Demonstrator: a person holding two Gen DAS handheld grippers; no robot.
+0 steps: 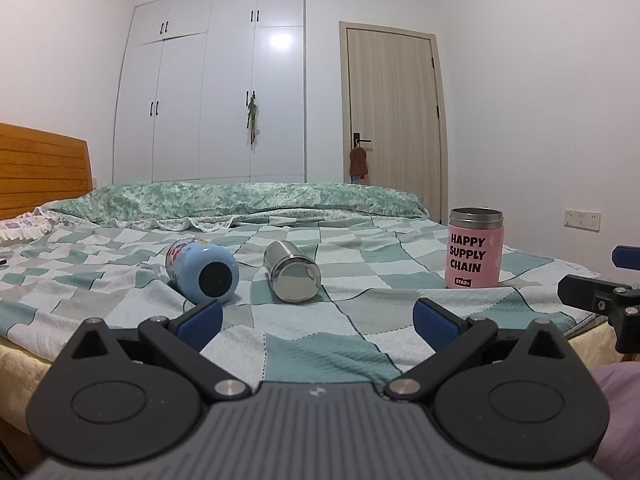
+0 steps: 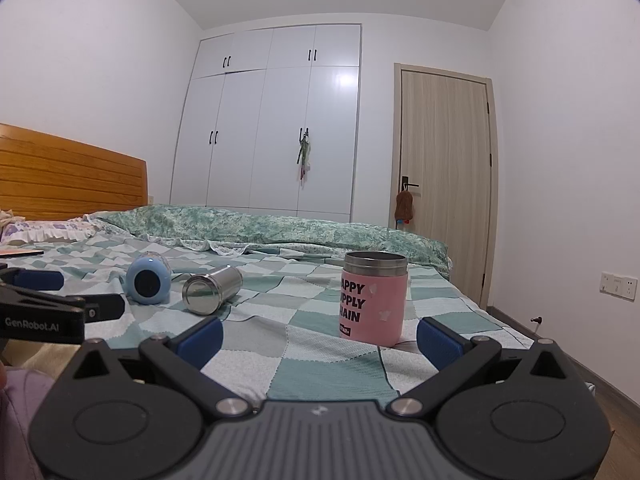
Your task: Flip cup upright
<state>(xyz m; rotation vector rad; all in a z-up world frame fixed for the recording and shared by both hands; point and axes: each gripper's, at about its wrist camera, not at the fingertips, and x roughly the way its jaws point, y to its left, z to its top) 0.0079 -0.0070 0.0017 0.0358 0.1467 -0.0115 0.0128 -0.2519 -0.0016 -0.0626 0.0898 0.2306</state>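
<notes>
Left tongs [image 1: 318, 322] spread wide, empty, low over the bed [image 1: 320, 344]. Right tongs [image 2: 320, 338] likewise spread, empty. Ahead: blue cup [image 1: 202, 270] and steel cup [image 1: 292, 272] lying on their sides, side by side; pink cup [image 2: 374, 298] standing upright, nearest the right tongs.

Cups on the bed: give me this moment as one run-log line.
pink cup upright | blue cup on side | steel cup on side | left tongs open, empty | right tongs open, empty, facing pink cup
</notes>
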